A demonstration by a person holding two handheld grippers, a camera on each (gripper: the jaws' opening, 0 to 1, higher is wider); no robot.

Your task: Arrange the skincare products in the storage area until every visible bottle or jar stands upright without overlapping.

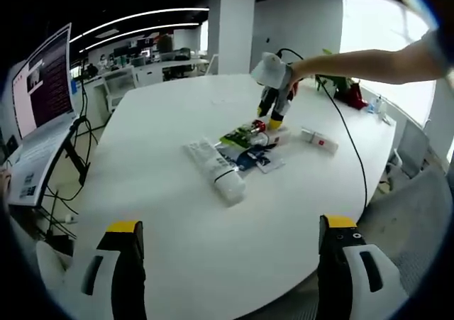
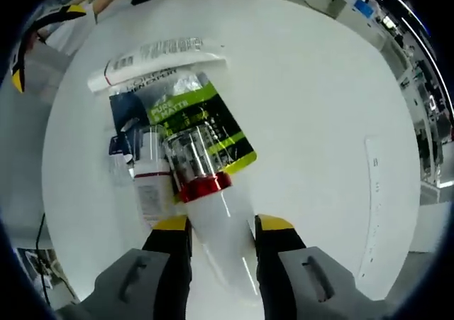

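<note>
From the left gripper view, the left gripper [image 1: 230,238] hangs back over the near edge of the white table [image 1: 177,263], its 2 jaws spread wide with nothing between them. Out in the middle of the table lies a small heap of skincare products: a white tube [image 1: 213,165] lying flat nearest me, dark and green sachets [image 1: 245,150] under and beside it, and a little white carton [image 1: 318,140] a bit apart to the right. The right gripper [image 1: 273,118] reaches into the far side of the heap, held by a person's outstretched arm [image 1: 369,61]. In the right gripper view, the right gripper [image 2: 221,228] has its jaws on either side of a white bottle [image 2: 223,231] with a red collar and clear cap [image 2: 191,153], lying on its side over the green sachet [image 2: 206,125]; the jaws look pressed to its body, so I judge it gripped. A smaller white bottle [image 2: 152,189] lies touching it on the left. The bottle looks like smooth, rigid plastic, light and likely slick, so the mid-body hold below the collar seems right; the clear cap is probably the fragile part to avoid squeezing.
</note>
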